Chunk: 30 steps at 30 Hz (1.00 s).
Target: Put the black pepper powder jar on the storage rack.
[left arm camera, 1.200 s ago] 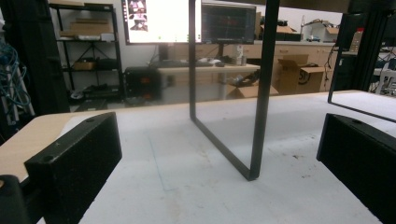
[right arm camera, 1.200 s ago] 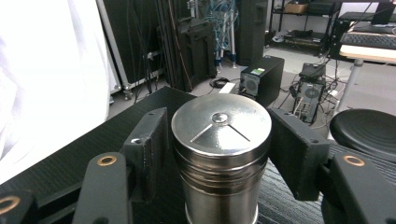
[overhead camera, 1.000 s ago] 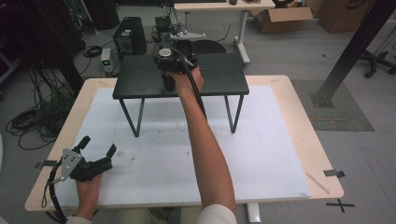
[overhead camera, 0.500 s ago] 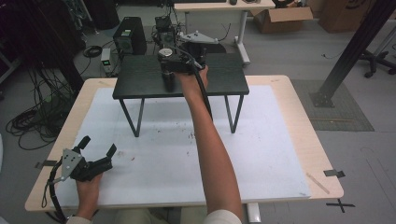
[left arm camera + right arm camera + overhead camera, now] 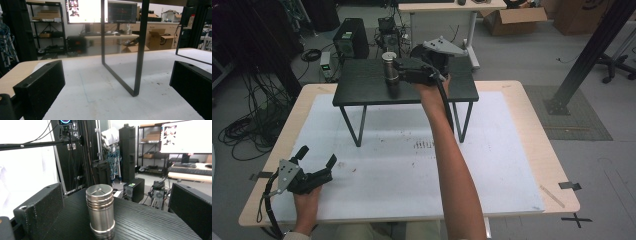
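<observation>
While the left gripper (image 5: 317, 162) rests wide open on the white table (image 5: 492, 165), the right gripper (image 5: 398, 70) brackets the steel cylinder (image 5: 100, 213), upright mid-stand (image 5: 362, 90), jaws spread, seemingly not touching it.

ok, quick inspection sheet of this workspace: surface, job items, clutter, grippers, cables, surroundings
Surface: white mat on a wooden table, with scuffs and specks near the middle.
Job's things: metal cylinder upright on the black raised shelf, unclamped.
Clutter: nothing seen on the mat apart from marks; black tape bits at the table edges.
Grippers: right gripper open, its fingers either side of the cylinder with gaps in the right gripper view. Left gripper open, low over the mat's near left corner, holding nothing.
Cables: right gripper's cable runs along the forearm; left gripper's loops off the near edge.
Surroundings: computer boxes and floor cables behind the table, cardboard boxes, a desk, a black post at right.
</observation>
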Tool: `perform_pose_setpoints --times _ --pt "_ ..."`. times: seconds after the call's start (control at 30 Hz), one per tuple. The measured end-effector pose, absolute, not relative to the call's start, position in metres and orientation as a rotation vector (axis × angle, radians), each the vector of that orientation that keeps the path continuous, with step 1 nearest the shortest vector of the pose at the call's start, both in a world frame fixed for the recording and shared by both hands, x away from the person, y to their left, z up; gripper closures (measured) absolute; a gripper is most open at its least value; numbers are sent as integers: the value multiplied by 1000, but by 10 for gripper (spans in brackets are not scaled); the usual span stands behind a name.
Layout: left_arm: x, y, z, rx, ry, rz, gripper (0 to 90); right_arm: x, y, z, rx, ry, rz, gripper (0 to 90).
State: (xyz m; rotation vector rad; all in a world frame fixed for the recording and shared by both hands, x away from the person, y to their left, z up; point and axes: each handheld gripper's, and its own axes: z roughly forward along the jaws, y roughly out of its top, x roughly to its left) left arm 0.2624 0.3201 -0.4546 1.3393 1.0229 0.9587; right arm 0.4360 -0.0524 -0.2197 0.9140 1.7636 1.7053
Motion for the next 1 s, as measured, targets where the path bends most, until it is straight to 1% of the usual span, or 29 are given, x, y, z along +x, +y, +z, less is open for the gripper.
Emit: perform_pose_setpoints --times 0.3,0.73,1.0 --pt "262 320 -455 1338 1022 960 2 416 -80 -225 894 1712 1694 0" --pt "262 320 -455 1338 1022 960 2 386 -108 -229 855 1643 1724 0" --pt "262 320 -455 1340 1021 961 2 365 -126 -238 837 1598 1714 0"
